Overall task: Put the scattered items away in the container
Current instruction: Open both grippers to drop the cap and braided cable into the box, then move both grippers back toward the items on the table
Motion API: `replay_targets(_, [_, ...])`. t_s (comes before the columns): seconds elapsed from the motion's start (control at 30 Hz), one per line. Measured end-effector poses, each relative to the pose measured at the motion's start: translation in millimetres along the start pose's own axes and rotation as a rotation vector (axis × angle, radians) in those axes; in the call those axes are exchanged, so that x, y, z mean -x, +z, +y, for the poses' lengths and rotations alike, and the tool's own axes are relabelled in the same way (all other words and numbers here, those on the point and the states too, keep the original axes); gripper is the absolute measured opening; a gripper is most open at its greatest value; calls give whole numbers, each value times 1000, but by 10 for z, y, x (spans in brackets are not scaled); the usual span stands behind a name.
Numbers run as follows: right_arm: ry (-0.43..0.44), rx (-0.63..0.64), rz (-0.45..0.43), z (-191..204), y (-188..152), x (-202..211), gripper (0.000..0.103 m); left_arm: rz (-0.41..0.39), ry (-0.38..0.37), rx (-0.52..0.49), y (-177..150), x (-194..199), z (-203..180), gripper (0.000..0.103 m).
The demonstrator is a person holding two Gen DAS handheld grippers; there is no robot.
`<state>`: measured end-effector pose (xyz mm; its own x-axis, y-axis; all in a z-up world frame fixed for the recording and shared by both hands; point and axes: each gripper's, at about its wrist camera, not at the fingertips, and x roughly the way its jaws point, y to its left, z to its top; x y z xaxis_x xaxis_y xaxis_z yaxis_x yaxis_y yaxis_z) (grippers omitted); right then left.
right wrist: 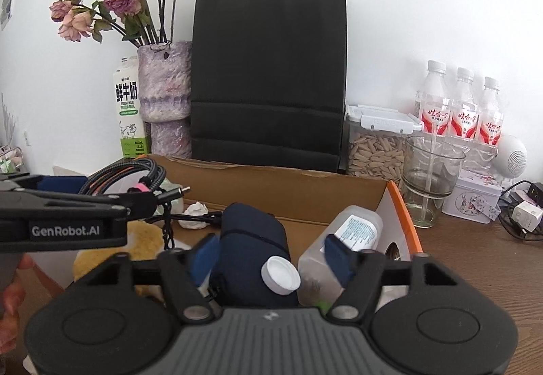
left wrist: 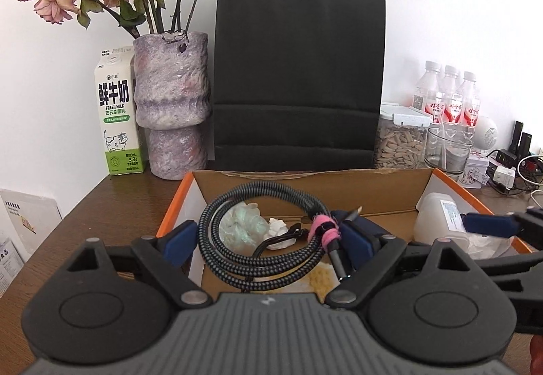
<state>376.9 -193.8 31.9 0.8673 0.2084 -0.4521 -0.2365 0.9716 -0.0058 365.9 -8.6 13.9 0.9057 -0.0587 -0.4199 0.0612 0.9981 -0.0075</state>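
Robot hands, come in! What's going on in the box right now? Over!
Left gripper open around coiled cable, fingers not pressing. Right gripper open, white-capped bottle between fingers. Both over cardboard box. Nothing blocking.

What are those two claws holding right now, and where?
The right gripper is open, holding nothing. The coiled cable sits between the left gripper pads, coil sides toward them; whether it is gripped cannot be told.

Black bag (left wrist: 298,76) behind open box (left wrist: 305,181)

The left gripper (left wrist: 271,239) is held low and tipped down, with its jaws spread wide. The right gripper (right wrist: 275,257) is tipped down beside it, jaws also spread wide
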Motion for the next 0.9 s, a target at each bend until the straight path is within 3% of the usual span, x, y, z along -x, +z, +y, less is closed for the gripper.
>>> replay_targets(0.1, [-13,16,18,45,31,21,94,-33,-8,8,6,42,7,103])
replay_targets(0.2, [-6,16,26,63,49,51,103,-50,16,1,24,74,-6,103])
replay_targets(0.63, [-34,22,7,58,58,146,103,-87,29,14,55,254,6,103])
replay_targets(0.9, [-66,20,-25,67,-5,387,103,-160,33,35,-29,592,53,103])
